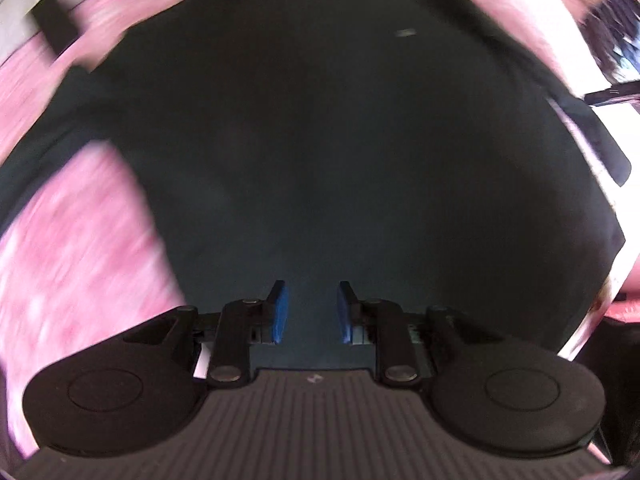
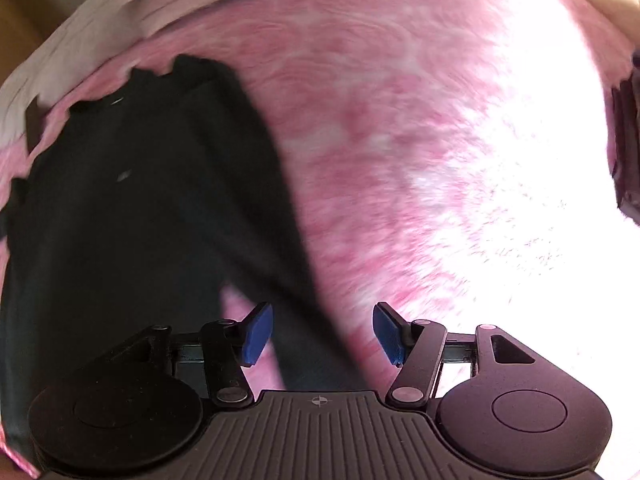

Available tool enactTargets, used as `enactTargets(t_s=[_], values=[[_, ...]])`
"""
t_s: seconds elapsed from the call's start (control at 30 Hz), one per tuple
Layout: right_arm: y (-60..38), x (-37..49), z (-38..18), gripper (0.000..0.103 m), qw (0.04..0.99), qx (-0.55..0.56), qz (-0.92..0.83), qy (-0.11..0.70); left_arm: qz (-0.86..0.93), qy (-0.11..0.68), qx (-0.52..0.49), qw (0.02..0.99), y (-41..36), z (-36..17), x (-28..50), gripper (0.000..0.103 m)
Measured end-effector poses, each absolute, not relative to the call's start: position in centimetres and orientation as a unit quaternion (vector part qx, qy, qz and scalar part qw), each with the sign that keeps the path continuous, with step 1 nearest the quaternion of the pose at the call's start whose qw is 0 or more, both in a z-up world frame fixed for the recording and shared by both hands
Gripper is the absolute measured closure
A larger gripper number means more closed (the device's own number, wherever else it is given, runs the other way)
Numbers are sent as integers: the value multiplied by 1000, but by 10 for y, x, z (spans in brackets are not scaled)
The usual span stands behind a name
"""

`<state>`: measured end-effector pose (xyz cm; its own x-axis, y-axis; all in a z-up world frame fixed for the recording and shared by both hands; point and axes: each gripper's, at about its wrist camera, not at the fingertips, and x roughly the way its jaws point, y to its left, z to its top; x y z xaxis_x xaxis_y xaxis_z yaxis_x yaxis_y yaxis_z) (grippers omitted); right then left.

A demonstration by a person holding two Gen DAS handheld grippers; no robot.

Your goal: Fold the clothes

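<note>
**Dark garment lying spread on the pink cover**

We are looking at a dark garment (image 1: 340, 152) lying mostly flat across a mottled pink cover (image 2: 400, 152), blurred in both views. A pale tag-like speck is showing near its far end.

We are holding the left gripper (image 1: 311, 312) low over the cloth, its blue pads (image 1: 280, 312) standing apart with nothing between them. The right gripper (image 2: 322, 334) is hovering over the garment's right edge, pads spread wide, one strip of dark cloth running beneath the gap.
</note>
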<state>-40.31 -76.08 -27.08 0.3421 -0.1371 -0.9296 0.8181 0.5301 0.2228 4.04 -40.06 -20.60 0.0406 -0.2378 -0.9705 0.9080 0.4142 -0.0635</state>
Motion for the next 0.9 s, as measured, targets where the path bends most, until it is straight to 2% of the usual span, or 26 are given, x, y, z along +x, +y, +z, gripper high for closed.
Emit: enactTargets(t_s=[0.2, 0.23, 0.27, 0.3, 0.33, 0.43, 0.63, 0.67, 0.7, 0.73, 0.8, 0.9], values=[[-747, -407, -280, 44, 754, 333, -262, 503, -511, 499, 328, 618, -517, -219, 6, 81], [-746, -399, -283, 61, 758, 314, -251, 514, -521, 495, 328, 613, -531, -219, -2, 80], [-746, -396, -284, 71, 762, 301, -236, 523, -531, 491, 328, 608, -544, -218, -11, 80], [-747, -402, -282, 97, 764, 298, -219, 529, -539, 486, 329, 605, -552, -220, -16, 80], [-748, -403, -278, 103, 764, 293, -208, 536, -546, 480, 329, 602, -563, -219, -21, 80], [-765, -409, -250, 103, 778, 216, -217, 549, -564, 465, 326, 599, -596, -218, -38, 80], [-840, -436, -172, 103, 775, 10, -393, 494, -583, 444, 324, 598, -650, -221, -68, 80], [-850, -438, -167, 102, 770, -11, -411, 489, -584, 442, 326, 597, -655, -221, -68, 79], [-862, -440, -166, 91, 764, -25, -423, 487, -585, 440, 329, 597, -659, -223, -68, 78], [-871, -440, -168, 66, 763, -20, -425, 487, -585, 437, 333, 597, -663, -225, -68, 77], [-874, -440, -165, 41, 773, 17, -424, 472, -583, 434, 336, 599, -668, -227, -67, 76], [-887, -430, -169, 41, 782, 95, -418, 453, -579, 432, 337, 604, -682, -231, -67, 76]])
